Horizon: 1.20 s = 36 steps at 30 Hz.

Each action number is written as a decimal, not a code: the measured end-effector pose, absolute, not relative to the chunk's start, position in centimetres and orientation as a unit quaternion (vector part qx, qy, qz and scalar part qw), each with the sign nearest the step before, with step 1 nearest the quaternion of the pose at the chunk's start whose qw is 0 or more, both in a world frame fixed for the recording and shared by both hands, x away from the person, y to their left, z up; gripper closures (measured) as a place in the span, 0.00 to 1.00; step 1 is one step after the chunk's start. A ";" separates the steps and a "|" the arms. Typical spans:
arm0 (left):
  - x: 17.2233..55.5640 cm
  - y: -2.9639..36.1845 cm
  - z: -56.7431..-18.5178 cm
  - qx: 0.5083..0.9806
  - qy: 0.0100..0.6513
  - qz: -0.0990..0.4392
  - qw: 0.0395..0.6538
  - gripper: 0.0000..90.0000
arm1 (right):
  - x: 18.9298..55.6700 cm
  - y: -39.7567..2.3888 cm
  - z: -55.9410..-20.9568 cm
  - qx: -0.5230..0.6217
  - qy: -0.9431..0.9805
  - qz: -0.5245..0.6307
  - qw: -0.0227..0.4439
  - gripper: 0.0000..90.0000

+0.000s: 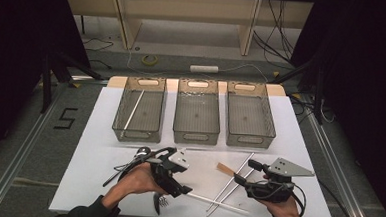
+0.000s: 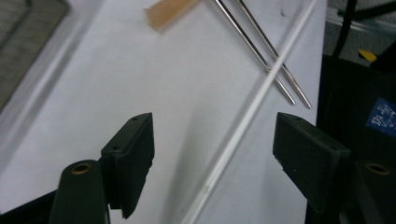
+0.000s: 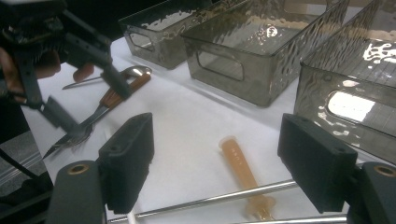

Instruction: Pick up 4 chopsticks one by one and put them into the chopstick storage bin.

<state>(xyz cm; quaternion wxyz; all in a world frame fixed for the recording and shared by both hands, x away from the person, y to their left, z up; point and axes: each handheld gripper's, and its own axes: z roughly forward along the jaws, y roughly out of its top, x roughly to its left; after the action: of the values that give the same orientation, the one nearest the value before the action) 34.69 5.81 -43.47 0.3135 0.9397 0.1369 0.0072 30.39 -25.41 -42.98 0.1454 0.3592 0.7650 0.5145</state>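
High view: a thin white stick [image 1: 216, 202] lies flat on the white worktop [image 1: 104, 149] near its front edge, slanting from under the left claw [image 1: 184, 190] toward the front right. In the left gripper view the same white stick [image 2: 243, 126] runs up between that claw's two black jaws, which stand wide apart with neither pad touching it, so the claw is released and holds nothing. Just beyond, two metal chopsticks [image 1: 234, 183] lie side by side, crossing over the white stick near the front edge and reaching back toward the middle of the worktop; a short orange-brown piece [image 1: 224, 168] rests beside their far ends. The right claw [image 1: 242, 172] hovers over the chopsticks toward the right edge, and the right gripper view shows its jaws spread wide above one chopstick and the orange-brown piece [image 3: 243, 170], gripping neither. Left of the left hand [image 1: 137, 180], a spoon [image 3: 133, 71] and a wooden-handled fork [image 3: 100, 112] lie near the worktop's left part. Along the back edge stand three smoky clear bins: the left bin [image 1: 122, 130] holds another white stick [image 1: 133, 110], with the middle bin [image 1: 195, 137] and right bin [image 1: 249, 140] beside it.
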 end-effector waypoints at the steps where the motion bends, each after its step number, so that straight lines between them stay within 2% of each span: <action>1: 34.6 5.6 -43.6 0.942 0.133 0.009 0.309 0.35 | 30.4 -25.4 -43.0 0.360 0.765 0.514 0.146 0.31; 12: 34.1 2.5 -44.8 0.961 0.084 0.000 0.265 0.49 | 30.5 -25.4 -43.1 0.362 0.767 0.510 0.144 0.31; 30: 34.1 0.7 -46.1 0.978 0.032 -0.007 0.204 0.71 | 30.6 -25.3 -43.1 0.362 0.770 0.507 0.140 0.31; 36: 33.9 0.2 -46.3 0.981 0.012 -0.003 0.194 0.82 | 30.6 -25.4 -43.1 0.362 0.771 0.506 0.139 0.31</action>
<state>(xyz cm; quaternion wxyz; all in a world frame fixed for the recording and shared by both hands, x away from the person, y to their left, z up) 33.90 0.23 -46.29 0.1941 0.9809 0.0121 -0.0028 30.59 -25.36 -43.14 0.1390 0.3615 0.7709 0.5056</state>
